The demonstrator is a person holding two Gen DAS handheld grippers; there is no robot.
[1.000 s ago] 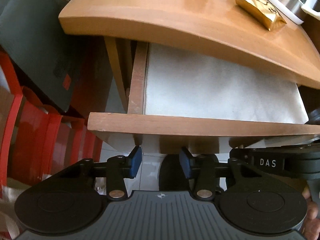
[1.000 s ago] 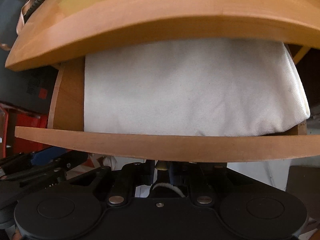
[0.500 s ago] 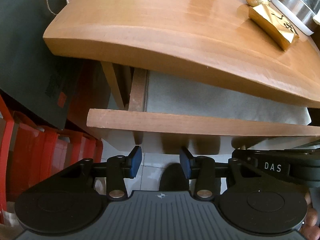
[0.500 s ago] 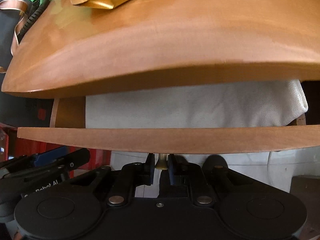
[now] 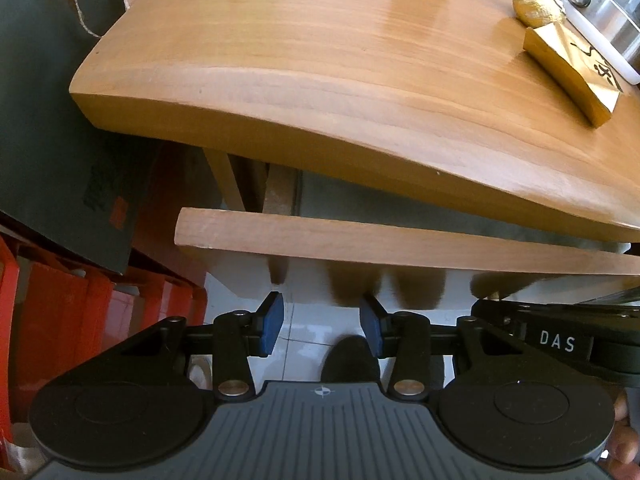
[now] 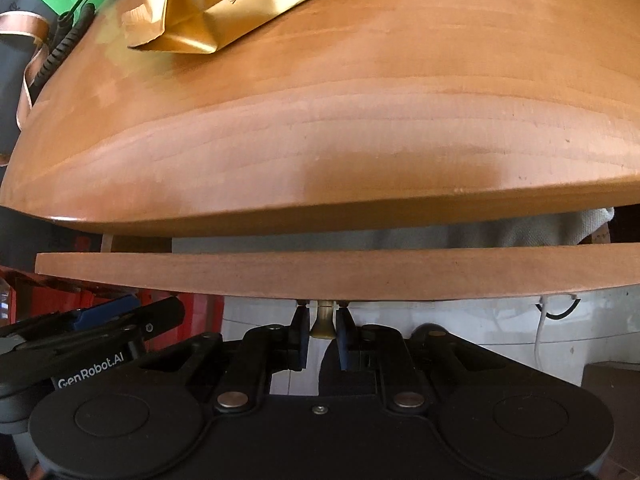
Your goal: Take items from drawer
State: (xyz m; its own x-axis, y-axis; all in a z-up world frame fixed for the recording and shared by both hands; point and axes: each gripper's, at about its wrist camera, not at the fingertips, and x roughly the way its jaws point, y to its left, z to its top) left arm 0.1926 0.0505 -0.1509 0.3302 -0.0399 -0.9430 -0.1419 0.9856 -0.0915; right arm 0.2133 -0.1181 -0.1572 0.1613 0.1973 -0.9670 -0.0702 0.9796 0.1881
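Right tongs point(image 6: 323, 334) pinch the drawer point(image 6: 320, 270) by its brass knob point(image 6: 323, 320) (the only handle); left tongs point(image 5: 322, 326) hang released below the surface point(image 5: 360, 80), empty.

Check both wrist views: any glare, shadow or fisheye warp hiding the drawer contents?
Left wrist: glare streaks on the tabletop, its edge bowed; white cloth dim in its shadow. Right wrist: tabletop bulges, cloth a shaded sliver; drawer knob sharp between the right gripper fingers.
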